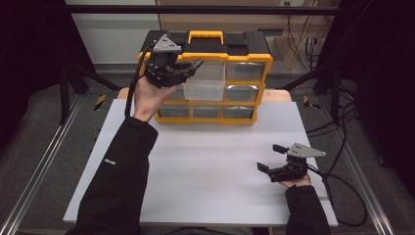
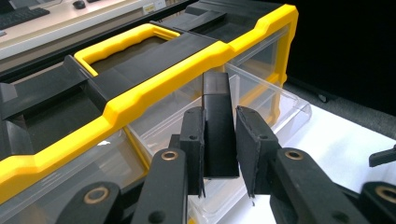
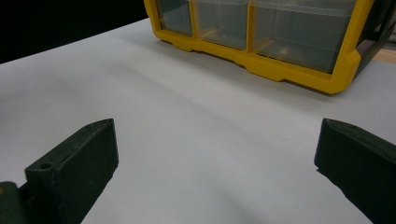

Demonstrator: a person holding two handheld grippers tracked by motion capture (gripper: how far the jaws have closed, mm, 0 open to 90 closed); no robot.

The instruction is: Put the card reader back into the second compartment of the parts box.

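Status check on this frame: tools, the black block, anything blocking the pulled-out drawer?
Left tool shut on black block, above the pulled-out clear drawer. Right tool open, nothing between its jaws, low over white table. Nothing seen blocking.

your left gripper (image 1: 188,67) hangs raised in front of the yellow organizer (image 1: 244,61), just over its pulled-out clear drawer (image 1: 204,88). your right gripper (image 1: 272,157) rests low on the white table (image 1: 205,161), jaws apart, well away.
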